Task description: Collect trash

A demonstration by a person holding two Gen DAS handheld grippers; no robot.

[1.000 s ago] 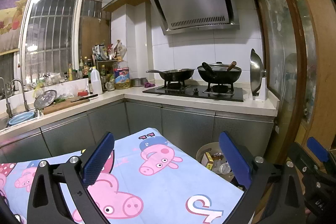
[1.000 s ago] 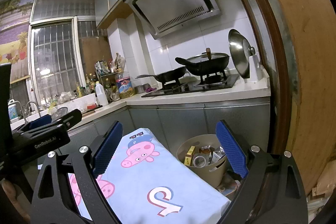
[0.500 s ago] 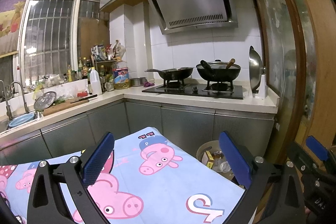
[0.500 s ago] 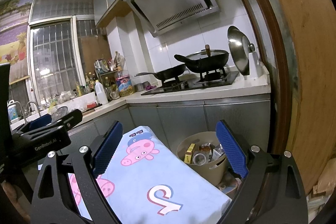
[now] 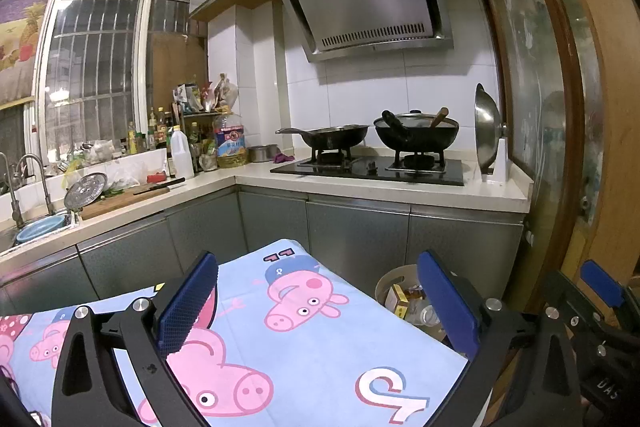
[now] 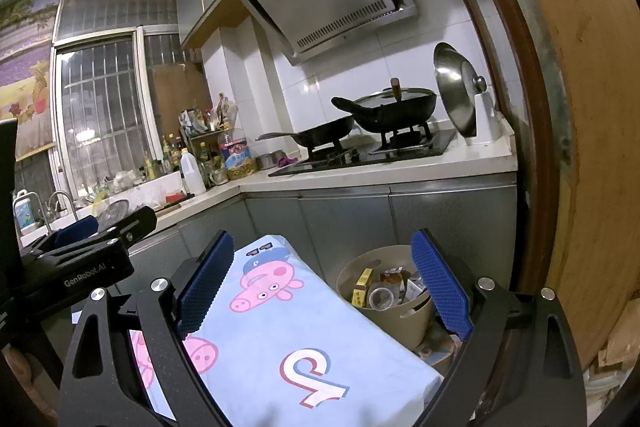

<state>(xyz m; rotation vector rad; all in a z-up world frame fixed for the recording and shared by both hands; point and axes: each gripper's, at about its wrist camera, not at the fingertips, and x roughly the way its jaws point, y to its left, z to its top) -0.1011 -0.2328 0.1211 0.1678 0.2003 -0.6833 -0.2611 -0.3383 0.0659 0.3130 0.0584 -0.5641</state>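
Left tool (image 5: 316,303), right tool (image 6: 320,285): black frames, blue textured pads, silver screws, "GenRobot.AI" marking.

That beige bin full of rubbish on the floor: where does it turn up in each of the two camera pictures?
Left wrist view: the trash bin sits low, right of centre, partly hidden behind the left gripper's right-hand finger.
Right wrist view: the trash bin sits low, right of centre, more fully seen, just inside the right gripper's right-hand finger.
Shared landmark: the cartoon-pig cloth, immediately to the bin's left.
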